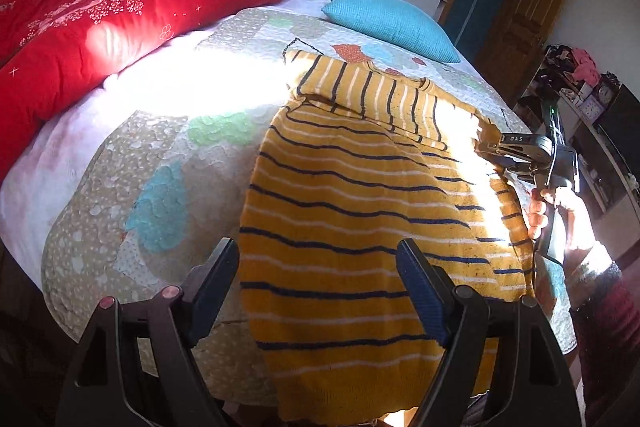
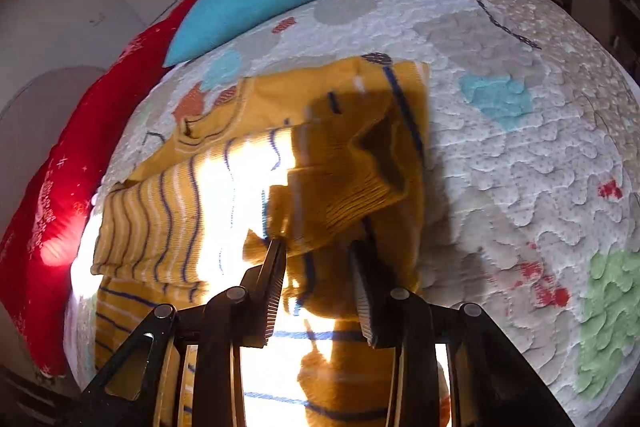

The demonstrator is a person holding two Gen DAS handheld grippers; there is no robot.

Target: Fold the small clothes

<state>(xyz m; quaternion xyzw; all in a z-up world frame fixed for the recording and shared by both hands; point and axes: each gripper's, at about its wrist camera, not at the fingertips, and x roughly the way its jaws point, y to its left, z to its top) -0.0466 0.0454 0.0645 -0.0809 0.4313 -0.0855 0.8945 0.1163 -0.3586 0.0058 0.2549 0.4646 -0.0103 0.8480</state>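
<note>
A small yellow sweater (image 1: 352, 211) with navy and white stripes lies on the quilted bedspread (image 1: 160, 163). Its left sleeve (image 1: 372, 95) is folded across the chest. My left gripper (image 1: 316, 267) is open and empty, just above the sweater's hem. My right gripper (image 1: 486, 143) is at the sweater's right edge. In the right wrist view my right gripper (image 2: 318, 255) has its jaws apart, with the right sleeve (image 2: 344, 187) bunched right at the fingertips. Whether it still grips the cloth is unclear.
A red quilt (image 1: 100, 23) lies along the bed's left side. A blue pillow (image 1: 392, 23) sits at the far end. A cluttered shelf (image 1: 580, 95) and a wooden door (image 1: 520, 7) stand to the right of the bed.
</note>
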